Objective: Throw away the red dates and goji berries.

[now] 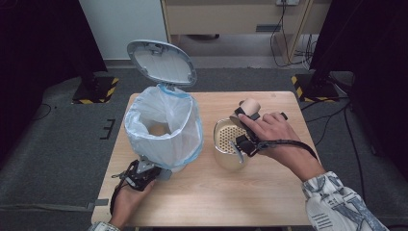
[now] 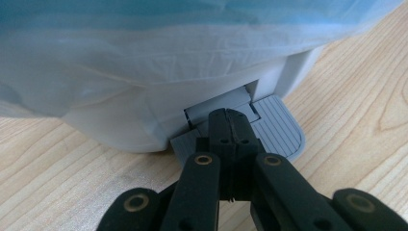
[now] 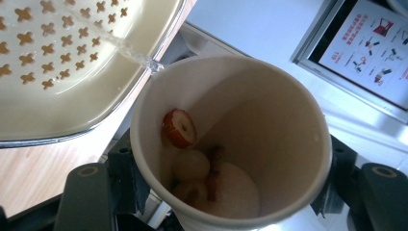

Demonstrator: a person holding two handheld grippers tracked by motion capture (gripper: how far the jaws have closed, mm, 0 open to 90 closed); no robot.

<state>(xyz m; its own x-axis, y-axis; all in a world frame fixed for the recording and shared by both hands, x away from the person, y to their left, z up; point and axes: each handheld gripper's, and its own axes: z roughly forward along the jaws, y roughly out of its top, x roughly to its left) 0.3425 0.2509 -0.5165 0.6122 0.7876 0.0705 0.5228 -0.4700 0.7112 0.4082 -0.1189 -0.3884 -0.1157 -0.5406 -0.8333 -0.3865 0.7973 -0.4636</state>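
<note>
A: High view first. What have we got on the bench (image 1: 202, 192)?

B: A white pedal bin (image 1: 163, 127) on the left, lid (image 1: 161, 61) tipped up and back, a pale liner bag (image 1: 185, 130) folded over its rim. To its right stands a cream perforated strainer bowl (image 1: 230, 144).

A: And the grippers?

B: The left gripper (image 1: 144, 172) is low at the near side of the bin, right at its base. The right gripper (image 1: 246, 119) sits over the far edge of the bowl, carrying a paper cup (image 1: 250, 105) tipped on its side.

A: Over to the left gripper view.

B: Jaws pressed together, no gap, tips resting on the bin's grey ribbed pedal (image 2: 281, 130). The bin's white body (image 2: 202, 103) and the bag (image 2: 144, 57) hang just beyond. Wood grain on both sides.

A: Right gripper view?

B: We're looking straight down into the cup (image 3: 269, 120), clamped between the two jaws, one on each side of its wall. Inside are fruit pieces (image 3: 192, 166), one slice with a red skin (image 3: 179, 127), stuck against the wall. The cup's rim is just beside the bowl's edge (image 3: 96, 115), and a thin trickle of liquid (image 3: 132, 50) shows across the bowl's cross-shaped holes. A poster (image 3: 380, 53) sits far right.
</note>
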